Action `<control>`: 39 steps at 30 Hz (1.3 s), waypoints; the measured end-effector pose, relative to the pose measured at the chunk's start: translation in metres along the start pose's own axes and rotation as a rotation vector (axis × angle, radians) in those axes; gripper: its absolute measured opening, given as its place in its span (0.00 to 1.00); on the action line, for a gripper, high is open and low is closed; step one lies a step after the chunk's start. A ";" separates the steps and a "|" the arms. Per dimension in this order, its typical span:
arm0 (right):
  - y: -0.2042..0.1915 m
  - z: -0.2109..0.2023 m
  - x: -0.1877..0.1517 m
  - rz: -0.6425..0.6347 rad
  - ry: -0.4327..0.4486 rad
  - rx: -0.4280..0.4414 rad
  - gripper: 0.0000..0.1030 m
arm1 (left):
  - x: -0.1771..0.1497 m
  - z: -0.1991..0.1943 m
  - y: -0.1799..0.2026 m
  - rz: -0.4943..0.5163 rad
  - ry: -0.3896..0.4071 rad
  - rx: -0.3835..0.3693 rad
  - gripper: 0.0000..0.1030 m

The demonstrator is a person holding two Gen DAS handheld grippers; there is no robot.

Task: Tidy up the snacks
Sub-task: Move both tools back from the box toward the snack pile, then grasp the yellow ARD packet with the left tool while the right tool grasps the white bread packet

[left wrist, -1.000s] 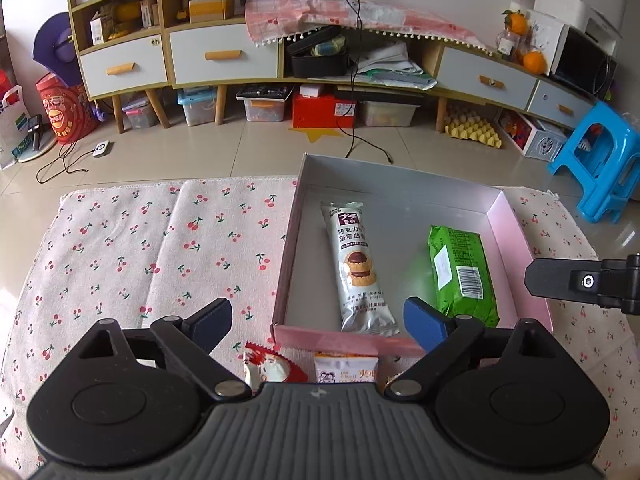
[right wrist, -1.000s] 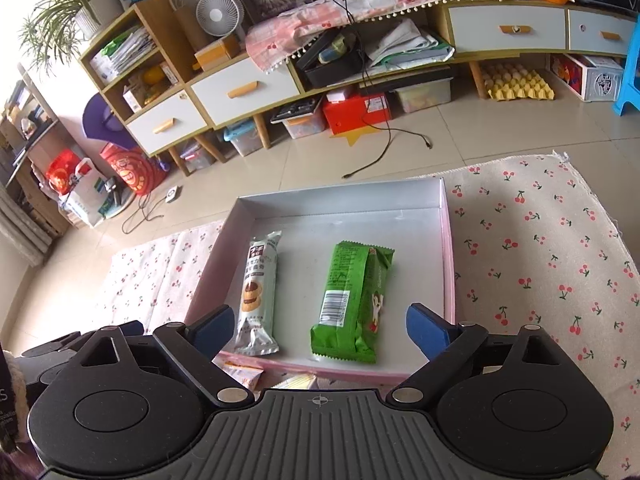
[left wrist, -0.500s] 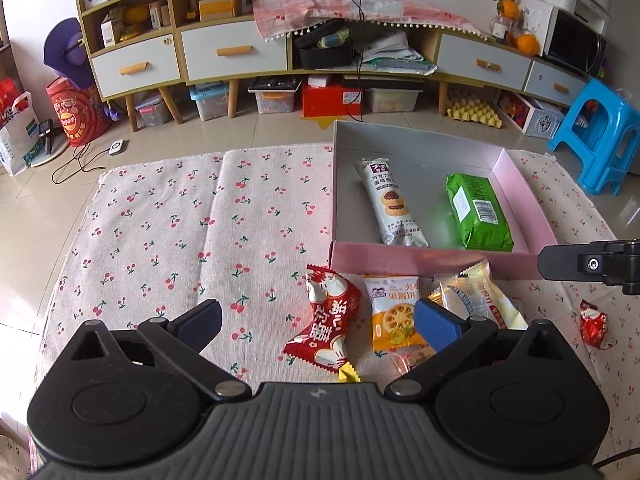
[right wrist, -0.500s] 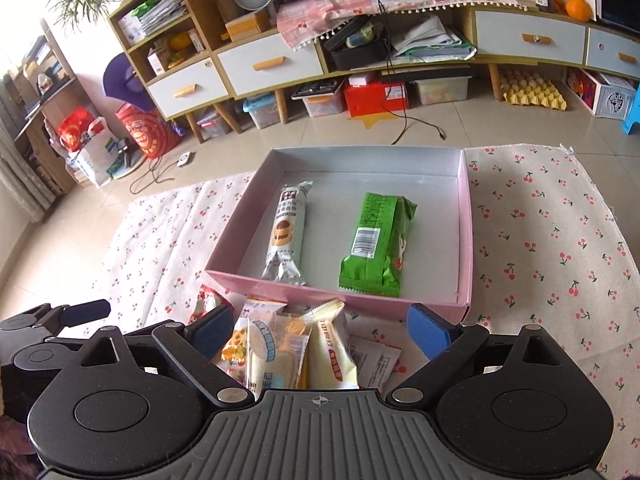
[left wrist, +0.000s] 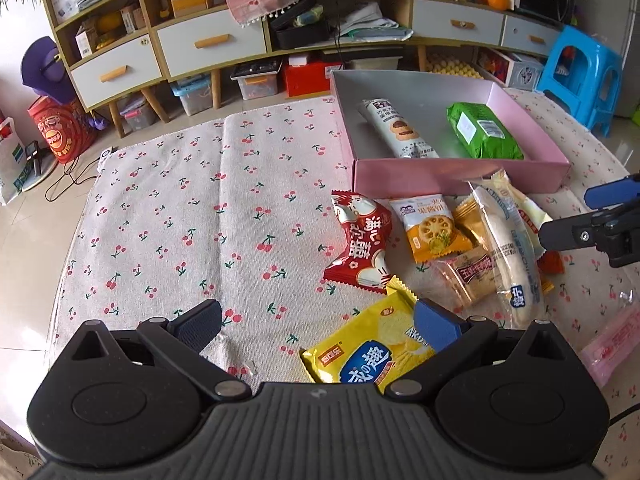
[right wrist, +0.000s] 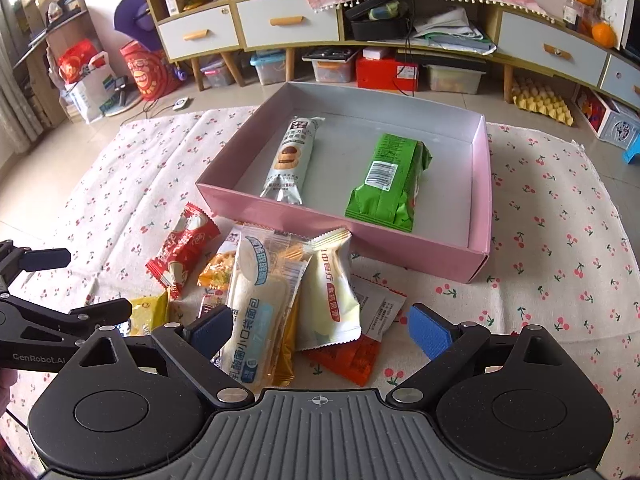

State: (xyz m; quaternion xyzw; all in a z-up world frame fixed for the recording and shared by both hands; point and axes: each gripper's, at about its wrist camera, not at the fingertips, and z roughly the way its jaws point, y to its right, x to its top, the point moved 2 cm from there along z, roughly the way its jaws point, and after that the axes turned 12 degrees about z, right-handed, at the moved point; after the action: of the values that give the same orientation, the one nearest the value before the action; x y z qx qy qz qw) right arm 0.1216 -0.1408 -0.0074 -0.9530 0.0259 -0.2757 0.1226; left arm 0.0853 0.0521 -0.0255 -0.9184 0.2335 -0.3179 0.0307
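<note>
Both claws, left (left wrist: 316, 322) and right (right wrist: 320, 330), gape wide, gripping nothing; "GenRobot.AI" reads on the left claw's arm; green packet (right wrist: 388, 178) shows a barcode.

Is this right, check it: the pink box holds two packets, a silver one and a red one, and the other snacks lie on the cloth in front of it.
Wrong in one respect: the second packet in the pink box is green, not red, lying beside the silver packet. The right wrist view shows it. The other snacks do lie on the cloth in front.
</note>
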 end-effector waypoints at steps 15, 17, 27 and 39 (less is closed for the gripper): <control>-0.032 0.026 -0.028 -0.126 -0.055 0.080 0.93 | -0.017 0.012 0.027 0.286 0.011 -0.107 0.96; -0.032 0.030 -0.029 -0.153 -0.048 0.061 0.93 | -0.019 0.016 0.030 0.310 -0.020 -0.097 0.93; -0.020 0.030 -0.027 -0.167 -0.046 0.057 0.92 | -0.022 0.021 0.009 0.060 -0.112 -0.120 0.82; -0.015 0.026 -0.020 -0.086 -0.037 0.082 0.82 | -0.017 0.021 0.005 -0.028 -0.114 -0.110 0.66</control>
State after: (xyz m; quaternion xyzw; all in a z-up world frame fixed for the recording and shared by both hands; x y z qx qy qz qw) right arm 0.1186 -0.1188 -0.0353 -0.9525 -0.0285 -0.2637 0.1499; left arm 0.0841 0.0532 -0.0530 -0.9385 0.2355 -0.2524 -0.0109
